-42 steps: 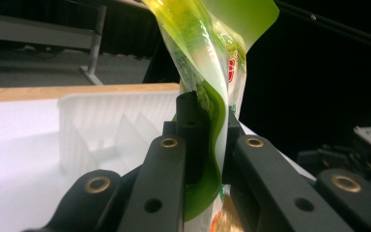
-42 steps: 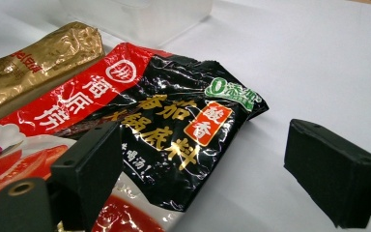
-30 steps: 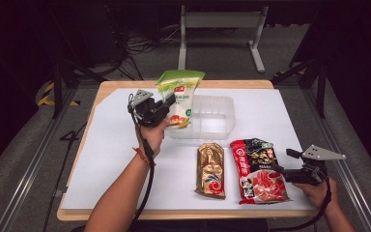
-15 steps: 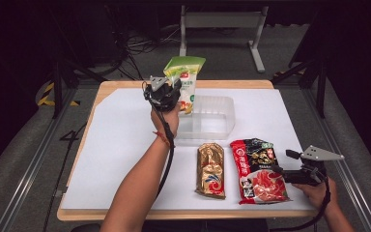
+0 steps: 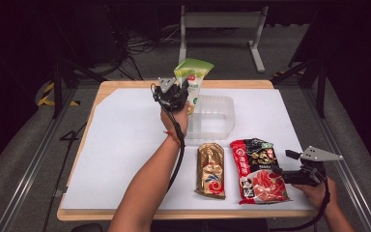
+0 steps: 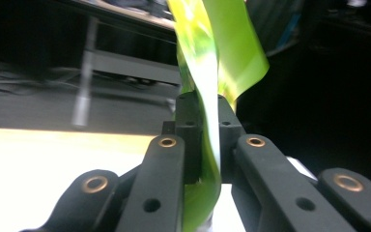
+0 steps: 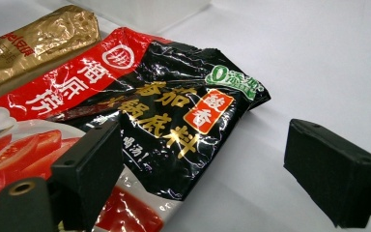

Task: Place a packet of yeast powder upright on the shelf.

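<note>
Green pouch (image 5: 192,77), glossy, white-and-red label, creased upright, clamped in left gripper (image 5: 179,93) above clear tray (image 5: 226,111); right gripper (image 7: 203,169) jaws apart beside red-black packet (image 7: 140,106).

Right gripper (image 7: 200,169): jaws stand wide apart, nothing between the pads, low over the white worktop (image 7: 319,58). Left jaw sits over the red-and-black packet (image 7: 174,121), whose corner lies in the gap; right jaw over bare sheet. Gold packet (image 7: 34,41) lies beside the red one, top left. Clear container (image 7: 145,12) at the top edge.
</note>
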Demonstrator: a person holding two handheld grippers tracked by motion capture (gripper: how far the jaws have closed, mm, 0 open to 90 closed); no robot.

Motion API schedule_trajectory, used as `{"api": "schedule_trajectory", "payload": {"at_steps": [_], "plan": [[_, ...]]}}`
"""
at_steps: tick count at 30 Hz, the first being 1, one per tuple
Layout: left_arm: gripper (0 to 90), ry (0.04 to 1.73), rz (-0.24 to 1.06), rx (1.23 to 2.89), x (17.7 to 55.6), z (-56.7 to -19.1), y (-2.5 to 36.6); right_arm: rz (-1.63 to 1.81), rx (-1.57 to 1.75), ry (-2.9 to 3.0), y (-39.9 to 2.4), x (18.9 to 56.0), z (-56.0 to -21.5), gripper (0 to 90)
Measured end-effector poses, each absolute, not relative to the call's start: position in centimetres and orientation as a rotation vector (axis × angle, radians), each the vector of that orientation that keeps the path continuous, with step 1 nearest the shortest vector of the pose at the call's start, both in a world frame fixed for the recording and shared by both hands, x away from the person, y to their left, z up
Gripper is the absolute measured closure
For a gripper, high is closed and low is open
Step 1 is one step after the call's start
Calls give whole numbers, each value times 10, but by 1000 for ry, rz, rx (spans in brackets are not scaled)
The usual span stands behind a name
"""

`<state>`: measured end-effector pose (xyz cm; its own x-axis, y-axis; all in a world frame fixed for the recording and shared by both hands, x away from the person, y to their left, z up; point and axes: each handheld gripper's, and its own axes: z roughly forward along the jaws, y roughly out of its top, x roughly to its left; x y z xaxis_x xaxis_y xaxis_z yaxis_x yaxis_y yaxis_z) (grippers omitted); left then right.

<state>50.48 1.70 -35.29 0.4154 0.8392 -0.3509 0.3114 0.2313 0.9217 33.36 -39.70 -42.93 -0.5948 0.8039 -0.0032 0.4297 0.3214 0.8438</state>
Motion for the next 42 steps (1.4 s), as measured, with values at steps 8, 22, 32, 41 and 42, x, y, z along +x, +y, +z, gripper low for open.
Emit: {"api": "schedule_trajectory", "payload": {"at_steps": [8,22,32,41,42], "plan": [[752,1042,344,1532,489,-364,48,1180,1085,2176,-395,333,-429,140],[634,738,316,1953,470,-368,89,1163,1091,2196,-394,335,-432,140],[628,634,399,2232,459,-378,79,1172,1094,2196,-393,335,-431,139],[699,575,557,2346,465,-376,52,1173,1091,2198,-391,335,-432,141],[698,562,567,2354,466,-375,50,1173,1092,2198,-391,336,-432,140]]}}
